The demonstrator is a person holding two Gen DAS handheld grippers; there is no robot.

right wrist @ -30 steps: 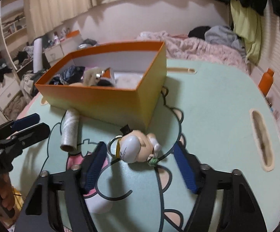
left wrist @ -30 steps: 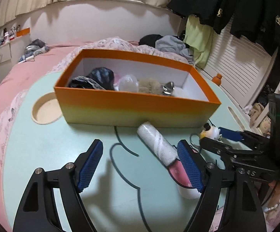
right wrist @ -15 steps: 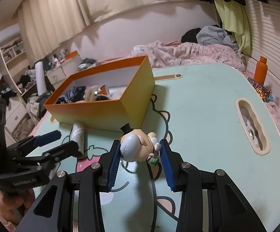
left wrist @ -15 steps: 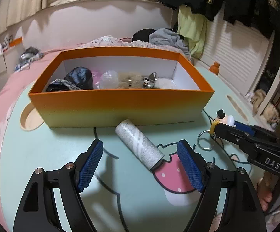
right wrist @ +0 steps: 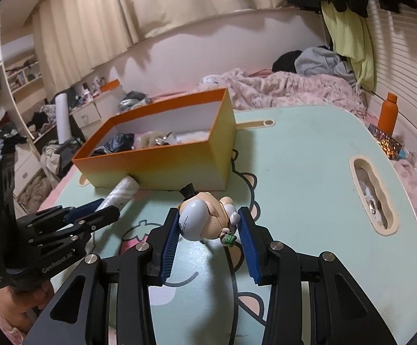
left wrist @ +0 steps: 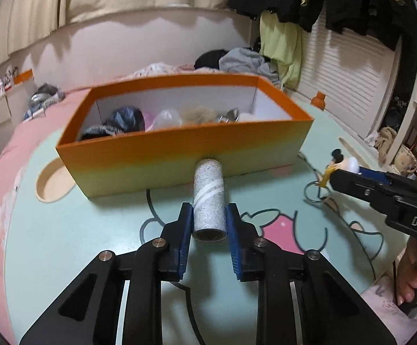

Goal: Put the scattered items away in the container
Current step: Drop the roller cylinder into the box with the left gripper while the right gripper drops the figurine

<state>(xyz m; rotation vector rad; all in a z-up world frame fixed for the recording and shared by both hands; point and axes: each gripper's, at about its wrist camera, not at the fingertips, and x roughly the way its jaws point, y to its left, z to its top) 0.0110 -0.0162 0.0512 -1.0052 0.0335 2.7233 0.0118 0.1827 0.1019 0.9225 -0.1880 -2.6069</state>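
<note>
Lettering shows on our tools: "DAS" on the right gripper point(left wrist: 349, 174), "GenRobot.AI" on the left gripper point(left wrist: 209, 224). We clench the left one on a grey speckled cardboard roll with white stripes point(left wrist: 208, 198); its blue pads grasp the near end while the far end touches the orange open-topped cardboard box point(left wrist: 179, 155). Our right one grips a small pale figurine keychain with a black top hat point(right wrist: 205, 215) above the mint-green cartoon-printed table point(right wrist: 309, 155), near the box's right end.
</note>
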